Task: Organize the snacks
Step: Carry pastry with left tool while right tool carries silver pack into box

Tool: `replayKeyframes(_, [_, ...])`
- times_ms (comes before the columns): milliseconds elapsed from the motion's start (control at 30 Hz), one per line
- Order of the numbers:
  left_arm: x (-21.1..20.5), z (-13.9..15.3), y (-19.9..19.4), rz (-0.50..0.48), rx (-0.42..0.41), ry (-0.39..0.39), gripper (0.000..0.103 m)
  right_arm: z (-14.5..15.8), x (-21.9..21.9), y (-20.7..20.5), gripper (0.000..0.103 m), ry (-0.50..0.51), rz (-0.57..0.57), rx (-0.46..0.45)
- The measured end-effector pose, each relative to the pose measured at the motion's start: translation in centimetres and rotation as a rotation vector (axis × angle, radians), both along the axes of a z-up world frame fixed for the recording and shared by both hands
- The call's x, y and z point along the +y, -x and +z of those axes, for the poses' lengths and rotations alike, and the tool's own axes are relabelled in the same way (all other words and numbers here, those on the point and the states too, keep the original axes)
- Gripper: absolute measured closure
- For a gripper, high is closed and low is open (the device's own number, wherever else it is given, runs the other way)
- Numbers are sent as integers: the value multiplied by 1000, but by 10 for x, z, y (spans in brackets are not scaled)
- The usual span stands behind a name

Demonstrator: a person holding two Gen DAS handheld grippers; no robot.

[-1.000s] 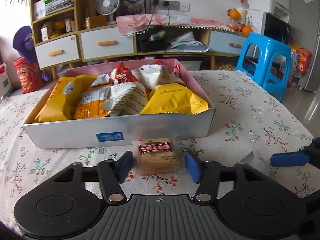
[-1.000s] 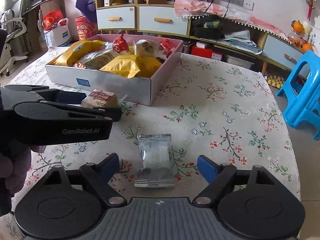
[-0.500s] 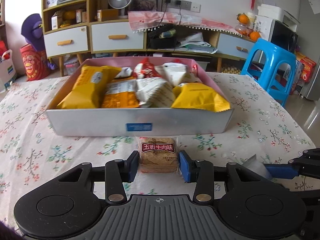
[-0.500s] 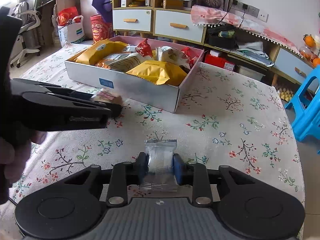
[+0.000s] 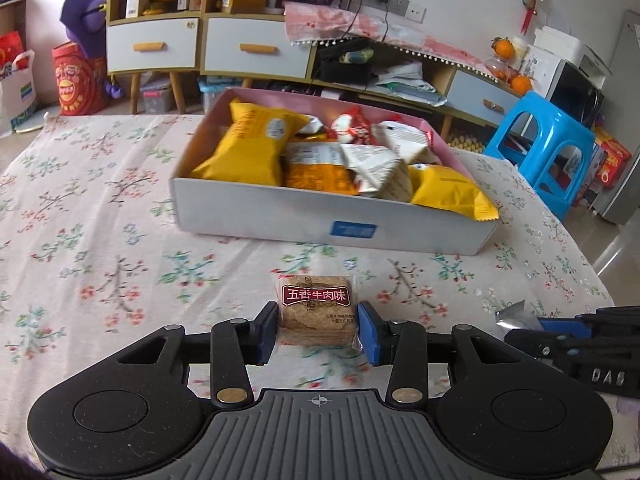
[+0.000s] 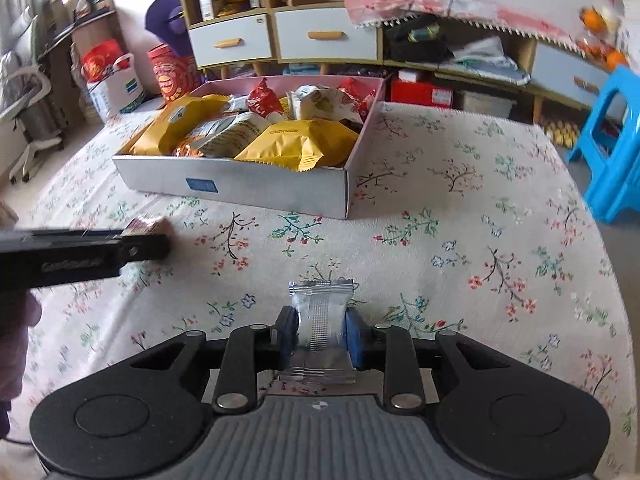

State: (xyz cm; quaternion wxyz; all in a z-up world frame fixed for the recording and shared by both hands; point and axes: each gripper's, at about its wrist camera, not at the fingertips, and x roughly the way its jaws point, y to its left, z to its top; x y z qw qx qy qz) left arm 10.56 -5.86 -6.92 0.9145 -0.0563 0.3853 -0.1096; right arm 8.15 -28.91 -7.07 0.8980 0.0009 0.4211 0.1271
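Observation:
A brown cracker packet [image 5: 316, 304] with a dark red label is pinched between the blue pads of my left gripper [image 5: 318, 328], held just above the floral tablecloth. Ahead of it stands the white snack box [image 5: 320, 224], pink inside and full of yellow, orange and red packets. My right gripper [image 6: 320, 336] is shut on a small silver packet [image 6: 320, 304], squeezing its middle. In the right wrist view the box [image 6: 256, 192] lies ahead to the left. The left gripper [image 6: 152, 240] shows there at the left edge, with the cracker packet [image 6: 146, 224] at its tip.
The floral tablecloth [image 5: 100, 240] covers the whole table. A blue plastic stool [image 5: 548, 160] stands off the table's far right corner. Cabinets with white drawers [image 5: 256, 48] line the wall behind. A hand [image 6: 16, 320] holds the left gripper at the left edge.
Both grippers went from open to shut: the left on the cracker packet, the right on the silver packet. The left gripper has drawn back from the box with its packet.

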Motion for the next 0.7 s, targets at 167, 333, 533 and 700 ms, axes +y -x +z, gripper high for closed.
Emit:
replayKeyframes(167, [19,4,2,-15,-6,0,64,5,3,-3,88,-58,-28,41])
replayKeyframes(333, [32,12,1,-40,-15,-2,64,9,5,-8,88,-128,-60,89])
replayKeyframes(533, [38,29,3,-84,-58,22,64,21,8,-19,88,-234,-99,113])
replayKeyframes(700, [36,42,-3,-115,-93,41,64,40,16,-29,88,-315,-96,96])
